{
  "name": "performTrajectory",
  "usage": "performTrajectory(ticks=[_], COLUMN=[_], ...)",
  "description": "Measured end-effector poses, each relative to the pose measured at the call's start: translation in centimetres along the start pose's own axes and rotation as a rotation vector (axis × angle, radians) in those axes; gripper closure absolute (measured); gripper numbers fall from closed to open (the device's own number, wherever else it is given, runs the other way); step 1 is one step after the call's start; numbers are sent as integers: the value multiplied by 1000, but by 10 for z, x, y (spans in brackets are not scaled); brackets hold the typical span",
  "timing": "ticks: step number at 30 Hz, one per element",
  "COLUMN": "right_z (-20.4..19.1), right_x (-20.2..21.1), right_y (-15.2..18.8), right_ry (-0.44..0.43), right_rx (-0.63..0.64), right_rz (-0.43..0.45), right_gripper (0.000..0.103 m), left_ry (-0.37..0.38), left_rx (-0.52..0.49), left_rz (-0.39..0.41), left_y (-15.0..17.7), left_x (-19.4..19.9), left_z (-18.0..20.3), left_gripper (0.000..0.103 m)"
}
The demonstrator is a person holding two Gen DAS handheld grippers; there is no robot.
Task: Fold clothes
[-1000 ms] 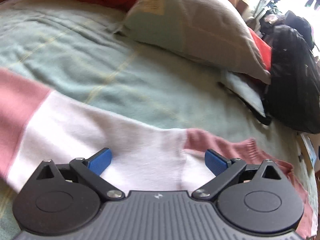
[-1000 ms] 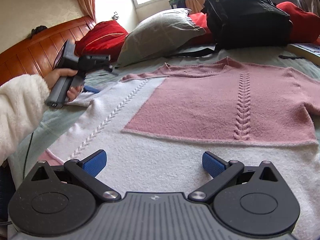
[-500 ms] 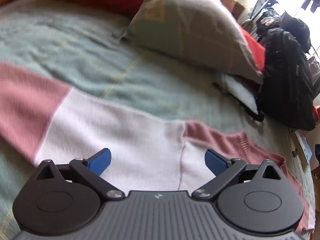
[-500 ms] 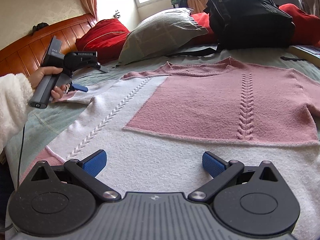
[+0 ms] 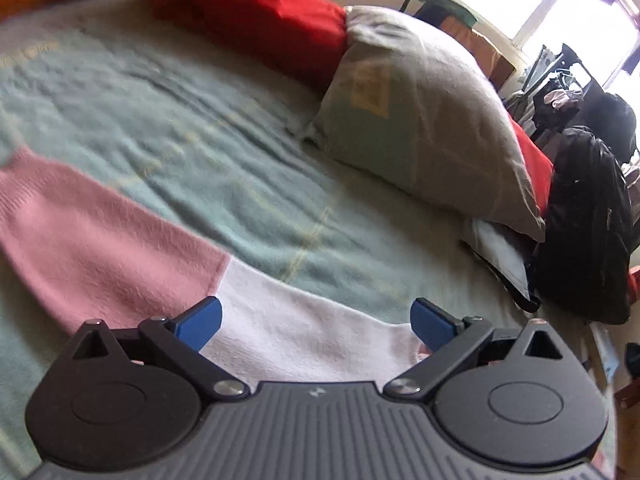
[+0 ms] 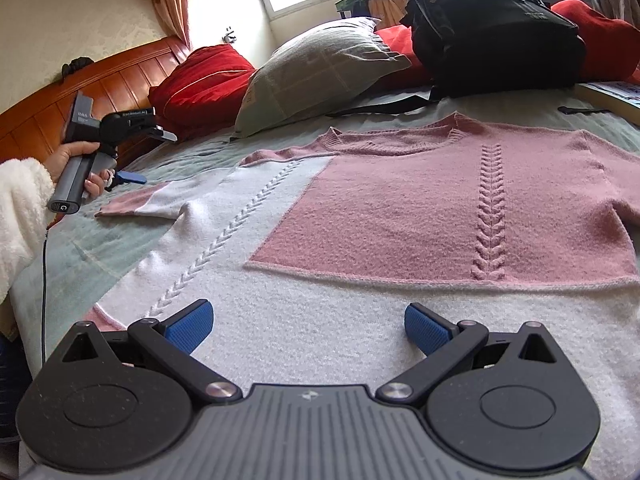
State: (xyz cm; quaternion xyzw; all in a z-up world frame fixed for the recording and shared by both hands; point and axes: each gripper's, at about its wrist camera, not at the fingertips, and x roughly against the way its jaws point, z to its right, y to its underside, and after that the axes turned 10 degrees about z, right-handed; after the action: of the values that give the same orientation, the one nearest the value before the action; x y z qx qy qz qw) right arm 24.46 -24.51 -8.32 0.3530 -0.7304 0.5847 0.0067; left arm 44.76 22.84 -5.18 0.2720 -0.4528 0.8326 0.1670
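Note:
A pink and white knitted sweater (image 6: 400, 208) lies flat on the bed, front up, neckline toward the pillows. Its left sleeve (image 5: 120, 248), white near the body and pink toward the cuff, stretches out over the green blanket. My left gripper (image 5: 316, 322) hovers open above the white part of that sleeve, close to the pink seam. In the right wrist view the left gripper (image 6: 134, 178) shows at the far left, held by a hand in a fluffy white sleeve. My right gripper (image 6: 306, 326) stands open over the white lower hem of the sweater.
A grey pillow (image 6: 316, 72) and red cushions (image 6: 200, 80) lie by the wooden headboard (image 6: 100, 92). A black backpack (image 6: 488, 28) sits behind the sweater's collar. A book (image 6: 612, 94) lies at the far right. Green blanket (image 5: 200, 140) shows left of the sweater.
The left gripper has travelled outward along the sleeve, from the shoulder toward the pink cuff end, and stayed open. The right gripper has barely moved.

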Motion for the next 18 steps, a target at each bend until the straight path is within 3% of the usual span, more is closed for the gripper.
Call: performTrajectory(ticks=[4, 6, 13, 18], right_z=[3, 4, 1, -1], right_x=[-4, -4, -6, -7], right_y=[0, -1, -1, -1], right_ry=[1, -2, 8, 16], right_rx=[-11, -20, -4, 5], right_rz=[1, 2, 1, 2], right_gripper=[0, 0, 0, 0], left_ry=[-41, -15, -178, -71], left_rx=[54, 91, 152, 83], left_rz=[-7, 38, 173, 146], left_y=[7, 5, -21, -27], left_x=[-10, 1, 29, 23], left_z=[-36, -60, -111, -80], left_gripper=[3, 3, 3, 3])
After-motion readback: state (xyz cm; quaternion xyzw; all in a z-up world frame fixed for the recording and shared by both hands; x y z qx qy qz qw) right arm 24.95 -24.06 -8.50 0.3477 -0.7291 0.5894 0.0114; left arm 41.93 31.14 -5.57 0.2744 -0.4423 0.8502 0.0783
